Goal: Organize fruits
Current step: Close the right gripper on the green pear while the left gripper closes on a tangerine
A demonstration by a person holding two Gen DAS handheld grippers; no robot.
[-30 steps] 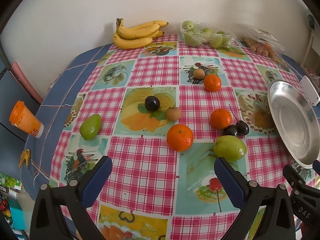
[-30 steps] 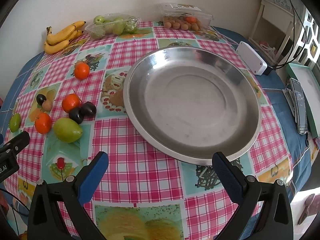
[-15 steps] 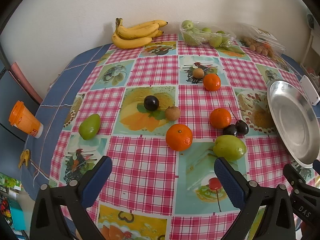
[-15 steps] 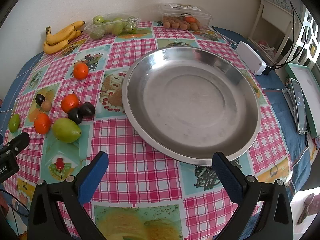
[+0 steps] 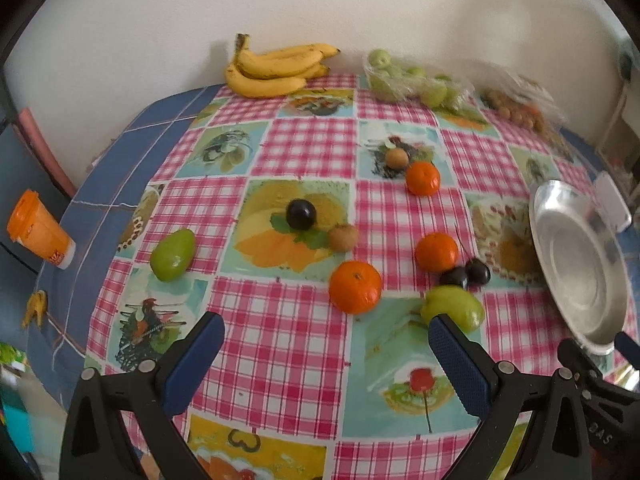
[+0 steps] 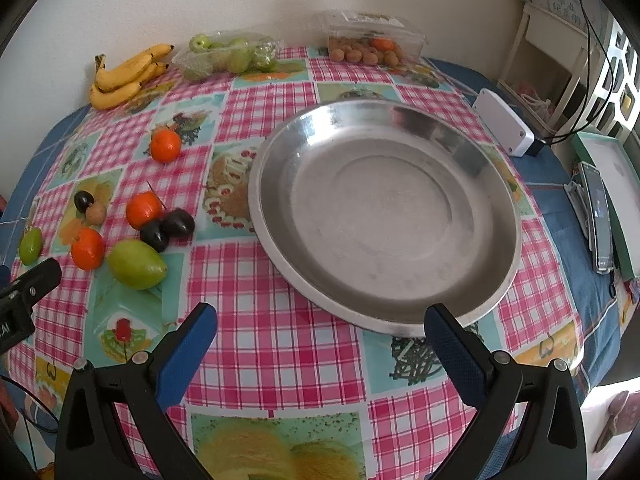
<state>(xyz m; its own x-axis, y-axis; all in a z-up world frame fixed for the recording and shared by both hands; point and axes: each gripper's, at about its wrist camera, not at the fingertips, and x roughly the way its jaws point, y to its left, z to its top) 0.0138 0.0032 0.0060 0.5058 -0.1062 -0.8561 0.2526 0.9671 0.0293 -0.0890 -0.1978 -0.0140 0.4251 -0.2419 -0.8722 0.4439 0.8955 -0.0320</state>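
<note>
Steel plate [image 6: 472, 152] sits bare while every loose fruit, the nearest orange [image 5: 355, 287] included, lies on the tablecloth [image 5: 280, 328]; my left gripper [image 5: 326, 344] and right gripper [image 6: 320, 334] gape, holding nothing, so I judge nothing done.

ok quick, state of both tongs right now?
Left tongs: open, holding nothing, above the tablecloth.
Right tongs: open, holding nothing, at the steel plate's near rim.

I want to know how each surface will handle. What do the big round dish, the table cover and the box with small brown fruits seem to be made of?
Dish: metal, likely steel or aluminium; grey, brushed, with reflections on its wall.
Table cover: probably wipeable vinyl; printed checks, faint sheen, though cloth is possible.
Box: thin clear plastic; the fruits show through.
</note>
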